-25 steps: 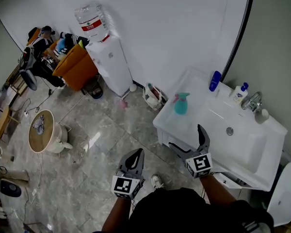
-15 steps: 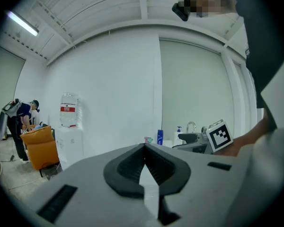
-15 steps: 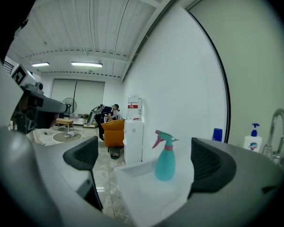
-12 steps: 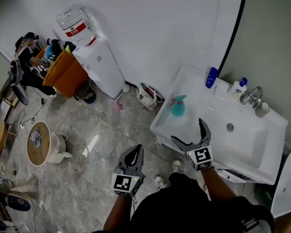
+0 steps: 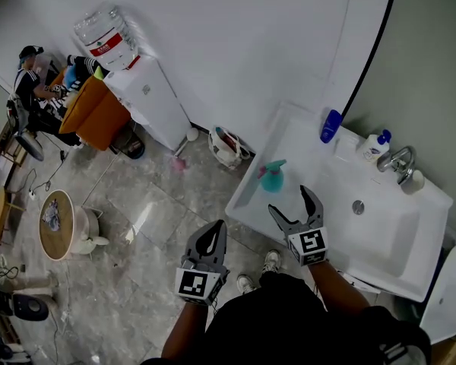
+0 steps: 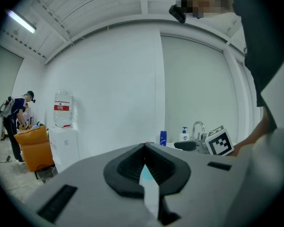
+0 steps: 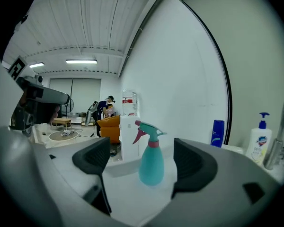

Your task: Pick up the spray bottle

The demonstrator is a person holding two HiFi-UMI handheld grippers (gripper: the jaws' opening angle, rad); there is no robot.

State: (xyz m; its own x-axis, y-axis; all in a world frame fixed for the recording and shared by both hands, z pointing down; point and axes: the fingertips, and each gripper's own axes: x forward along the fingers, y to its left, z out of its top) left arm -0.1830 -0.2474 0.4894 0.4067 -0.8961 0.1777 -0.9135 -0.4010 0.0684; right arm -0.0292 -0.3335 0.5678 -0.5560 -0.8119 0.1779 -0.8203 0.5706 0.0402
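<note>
Teal spray bottle [image 7: 151, 163] stands upright on the flat left end of the white washbasin [image 5: 304, 139], with its pink trigger toward the outer edge. Right gripper [image 5: 290, 201] is lined up on it. The jaws are wide apart and closing, and there's no contact yet. In the right gripper view the bottle sits centred in the gap between the two dark pads [image 7: 92, 157], with clear space on both sides. The head view shows it just beyond the fingertips, slightly toward the left-hand finger, so it's ahead of the jaws and not inside them. Nothing is held.

Left gripper [image 5: 211, 234] is out over the floor tiles beside the basin, well apart from the bottle. Its jaws are closed tip to tip and empty.

Blue bottle [image 5: 330, 126], pump soap bottle [image 5: 374, 147] and tap [image 5: 399, 160] are along the back of the basin.
</note>
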